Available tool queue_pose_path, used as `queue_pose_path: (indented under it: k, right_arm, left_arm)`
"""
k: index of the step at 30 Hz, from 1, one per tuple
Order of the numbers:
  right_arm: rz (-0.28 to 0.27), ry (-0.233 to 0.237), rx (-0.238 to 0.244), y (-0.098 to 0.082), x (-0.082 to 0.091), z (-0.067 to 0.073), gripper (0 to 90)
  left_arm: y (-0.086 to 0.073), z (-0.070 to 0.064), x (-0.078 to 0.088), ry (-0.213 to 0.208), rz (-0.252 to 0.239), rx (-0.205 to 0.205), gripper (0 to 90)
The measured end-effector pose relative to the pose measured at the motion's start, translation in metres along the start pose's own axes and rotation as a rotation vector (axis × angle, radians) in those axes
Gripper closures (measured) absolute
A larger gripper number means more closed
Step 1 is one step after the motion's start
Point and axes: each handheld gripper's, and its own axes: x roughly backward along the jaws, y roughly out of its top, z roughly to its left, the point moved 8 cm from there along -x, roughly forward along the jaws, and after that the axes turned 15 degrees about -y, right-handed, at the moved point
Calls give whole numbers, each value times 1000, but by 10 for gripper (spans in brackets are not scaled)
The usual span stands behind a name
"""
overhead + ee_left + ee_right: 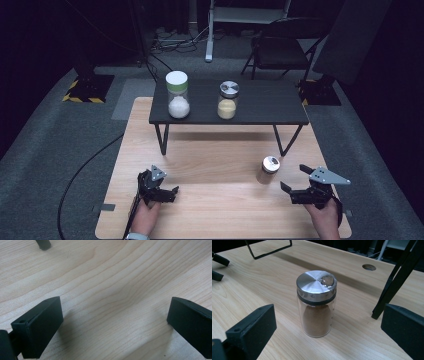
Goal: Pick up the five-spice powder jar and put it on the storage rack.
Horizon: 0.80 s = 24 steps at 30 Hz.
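Down on the pale wooden table (220, 200), the small jar (268, 170) of brown powder stands upright with its steel lid on, just ahead and to the left of the right tool (298, 181). That tool has its jaws spread wide with nothing between them, and in the right gripper view the jar (316, 303) sits beyond the gap between them, not touched. The left tool (172, 194) is likewise spread wide and holds nothing, low over bare wood (112, 290) well apart from the jar. Between the two tools the wood lies free, and both hands sit close to the near edge of the table.

A low black shelf (260, 107) on thin legs stands across the far half of the table, with room underneath; one leg (394, 280) rises just beside the jar. On it stand a white-lidded jar (178, 95) of white grains and a steel-lidded jar (228, 100) of yellow powder, apart from each other.

Both forearms are cut off at the bottom edge. The room behind is dark; a folding chair (282, 47) and some cables (175, 40) are hard to make out. Grey carpet (60, 150) surrounds the table.
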Motion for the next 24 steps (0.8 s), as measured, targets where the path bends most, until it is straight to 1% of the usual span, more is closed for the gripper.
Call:
queue_pose_path:
  k: [3, 10, 14, 24]
  right_arm:
    - [-11, 6, 11, 0, -1, 1, 0]
    - [16, 23, 7, 4, -8, 3, 0]
    - [28, 19, 9, 6, -11, 4, 0]
    - [57, 12, 19, 10, -25, 11, 0]
  left_arm:
    - [0, 0, 0, 0, 0, 0, 3]
    - [0, 0, -1, 1, -3, 4, 3]
    - [2, -1, -2, 6, -4, 10, 3]
    - [4, -2, -5, 6, -4, 10, 3]
